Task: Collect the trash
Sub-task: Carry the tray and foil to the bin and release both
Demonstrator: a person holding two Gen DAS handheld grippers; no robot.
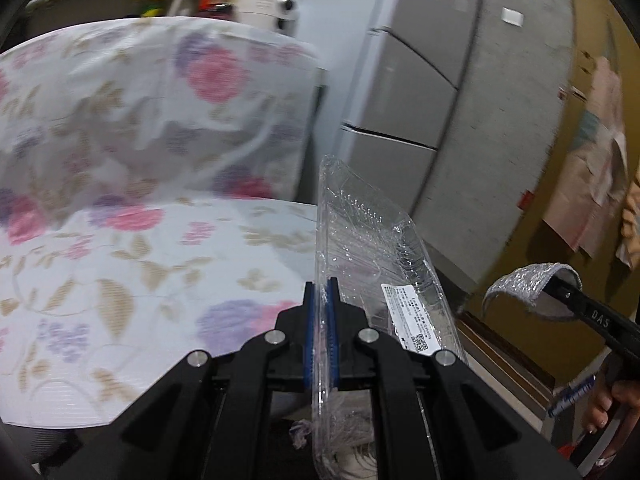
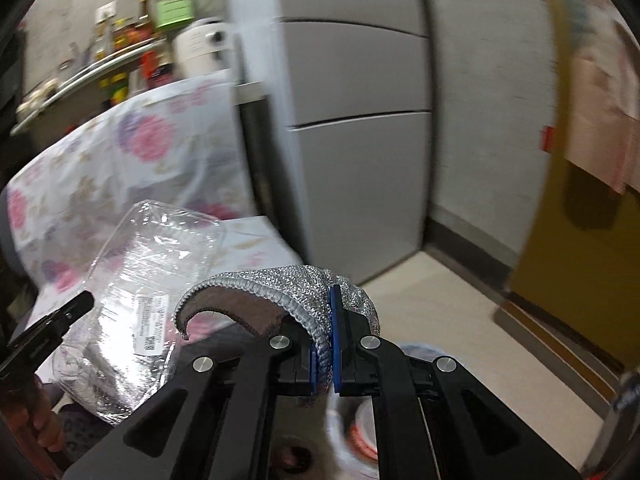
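My left gripper [image 1: 321, 296] is shut on the rim of a clear plastic clamshell container [image 1: 372, 248] with a white label, held on edge in the air beside a floral-covered seat. The container also shows in the right wrist view [image 2: 148, 276], with the left gripper [image 2: 76, 308] at its left side. My right gripper [image 2: 330, 308] is shut on a silver glittery cloth piece [image 2: 280, 284], which curls off to the left. That cloth piece also shows in the left wrist view [image 1: 528, 280] at the lower right, held by the right gripper [image 1: 560, 290].
A chair or sofa under a floral cover [image 1: 140, 128] fills the left. A grey fridge [image 2: 360, 120] stands behind, with a cluttered shelf [image 2: 100, 60] to its left. A yellow door [image 2: 580, 260] is on the right. A round bin or bowl [image 2: 360, 420] sits on the floor below my right gripper.
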